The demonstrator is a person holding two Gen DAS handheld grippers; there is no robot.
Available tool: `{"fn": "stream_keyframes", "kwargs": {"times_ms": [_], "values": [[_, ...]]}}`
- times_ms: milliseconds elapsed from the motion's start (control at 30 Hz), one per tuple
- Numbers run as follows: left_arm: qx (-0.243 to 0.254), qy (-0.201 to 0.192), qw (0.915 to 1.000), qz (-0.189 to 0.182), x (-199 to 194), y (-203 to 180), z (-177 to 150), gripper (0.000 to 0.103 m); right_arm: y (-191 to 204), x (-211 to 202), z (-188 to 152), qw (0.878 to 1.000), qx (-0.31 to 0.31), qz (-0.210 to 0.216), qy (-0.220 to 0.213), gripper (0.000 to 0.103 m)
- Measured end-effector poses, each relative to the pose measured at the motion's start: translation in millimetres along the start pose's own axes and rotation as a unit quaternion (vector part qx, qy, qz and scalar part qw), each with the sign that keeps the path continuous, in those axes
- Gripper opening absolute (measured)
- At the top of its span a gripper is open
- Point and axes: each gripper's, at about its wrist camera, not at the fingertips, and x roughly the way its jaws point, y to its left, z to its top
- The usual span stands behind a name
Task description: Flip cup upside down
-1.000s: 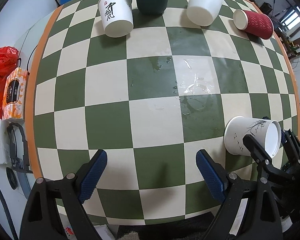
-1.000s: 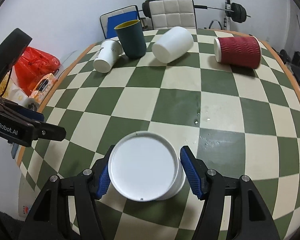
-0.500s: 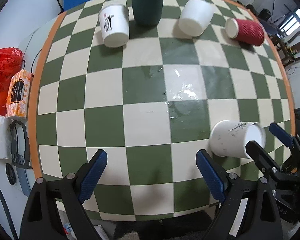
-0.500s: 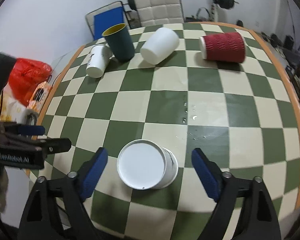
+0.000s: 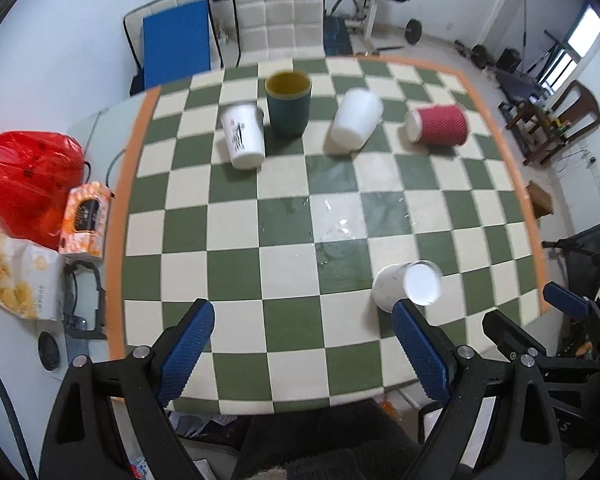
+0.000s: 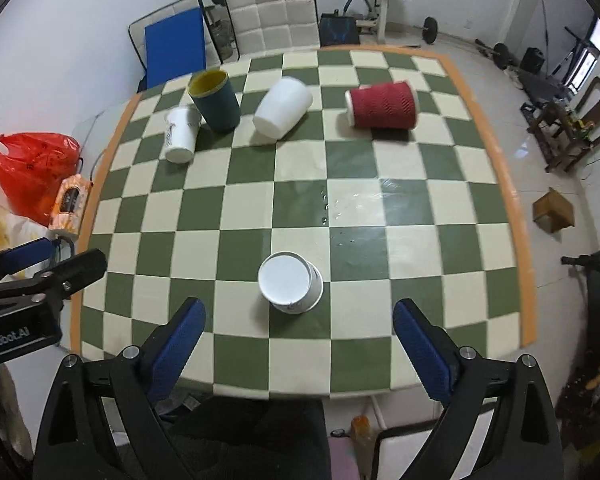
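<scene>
Your cup [image 6: 290, 282] sits upside down on the table [image 6: 400, 240], flat white base up, near the front edge and a bit right of centre from your left side [image 5: 406, 286]; it's free-standing, nothing touching it; there's a faint print on its side, too small to read.

Your right gripper [image 6: 298, 348] has its jaws wide apart and holds nothing; the blue pads [image 6: 176, 344] sit either side of the cup but well short of it, so the cup shows in the gap between them. Your left gripper [image 5: 302, 350] is spread wide too, nothing in it; in its view the cup is just past the tip of the right-hand pad [image 5: 418, 354], not between the fingers.

There's a wet patch [image 6: 356, 204] with droplets on the squares just behind the cup.

At the far end you've got 4 more cups in a row: a printed white one [image 6: 180, 134] leaning against a dark green one with a yellow inside [image 6: 215, 100]; then a plain white one [image 6: 283, 108] tipped over; then a red ribbed one [image 6: 382, 105] lying on its side.

Off the left edge of the table: a red bag [image 5: 28, 182], an orange pack [image 5: 85, 220] and a snack bag [image 5: 14, 276].
</scene>
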Motion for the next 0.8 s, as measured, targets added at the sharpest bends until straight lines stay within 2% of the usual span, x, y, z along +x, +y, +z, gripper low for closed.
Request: {"fn": "stream_keyframes", "kwargs": {"times_ms": [133,267,433,800], "values": [[0.002,-0.018,0.9998,-0.006,-45.0,2.8,-9.3,0.091,4.2,-50.3,-7.2,1.000,0.012,-0.011,-0.006,0.097],[0.000,-0.035,0.9994,-0.006,-85.3,5.8,-20.7,0.091,10.1,-103.8,-17.0,0.999,0.013,-0.020,-0.040,0.097],[0.004,-0.055,0.9984,-0.009,-124.9,5.1,-34.6,0.091,20.8,-154.6,-29.4,0.998,0.030,-0.020,-0.058,0.097],[-0.005,-0.112,0.9937,0.005,-184.9,3.3,-57.3,0.091,32.7,-234.9,-49.6,0.993,0.024,-0.028,-0.114,0.097]]}}
